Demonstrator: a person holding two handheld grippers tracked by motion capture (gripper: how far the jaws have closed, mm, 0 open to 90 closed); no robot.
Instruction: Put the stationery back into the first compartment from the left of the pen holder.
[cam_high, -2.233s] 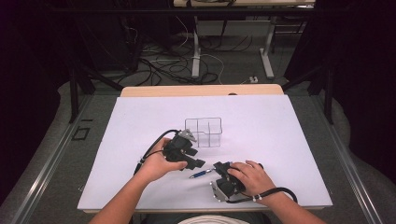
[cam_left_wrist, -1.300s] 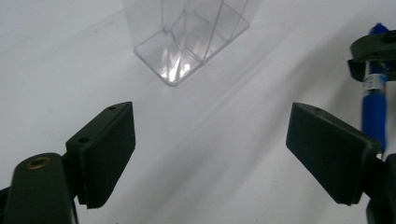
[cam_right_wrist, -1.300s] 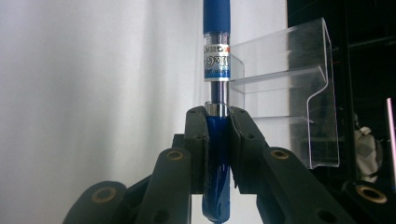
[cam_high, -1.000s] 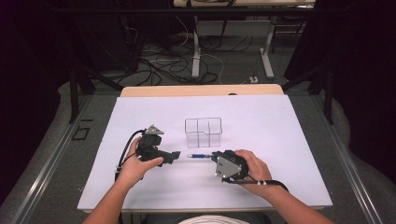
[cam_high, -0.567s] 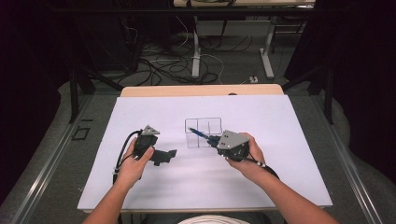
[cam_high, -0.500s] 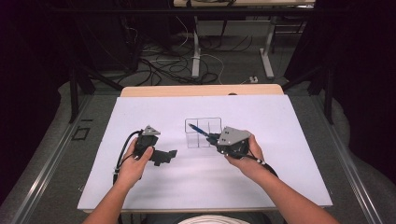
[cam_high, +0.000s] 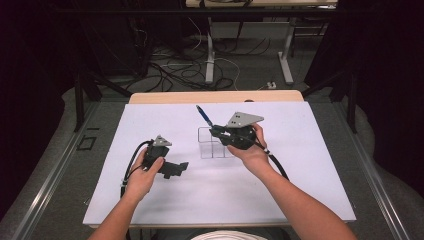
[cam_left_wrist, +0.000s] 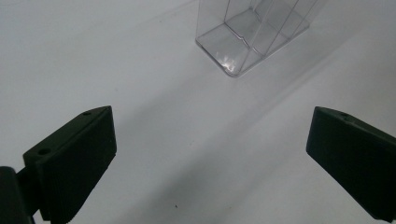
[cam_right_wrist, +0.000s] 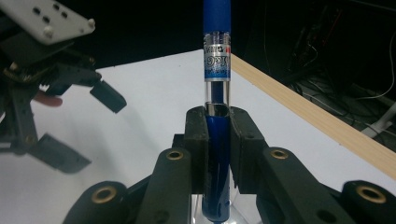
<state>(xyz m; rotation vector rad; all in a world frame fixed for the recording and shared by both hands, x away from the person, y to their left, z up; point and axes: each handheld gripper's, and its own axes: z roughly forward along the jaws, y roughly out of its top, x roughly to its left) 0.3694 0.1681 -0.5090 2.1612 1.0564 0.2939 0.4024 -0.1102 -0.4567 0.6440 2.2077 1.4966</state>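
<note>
- Right hand-held gripper (cam_high: 216, 131) clamped on blue pen (cam_high: 203, 115), lifted over clear box (cam_high: 212, 148) mid-surface (cam_high: 300, 165); wooden edge (cam_right_wrist: 303, 105) close behind
- Left hand-held gripper (cam_left_wrist: 210, 161) wide open, nothing between; plenty of bare white all round

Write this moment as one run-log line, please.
right claw: shut on blue pen, above clear organizer | left claw: open, empty, on table

A table (cam_high: 300, 190) covered by a white sheet carries the work; a wooden edge strip (cam_high: 215, 96) shows along its far side; 1 clear compartmented organiser (cam_high: 212, 148) stands directly on it near the middle.
</note>
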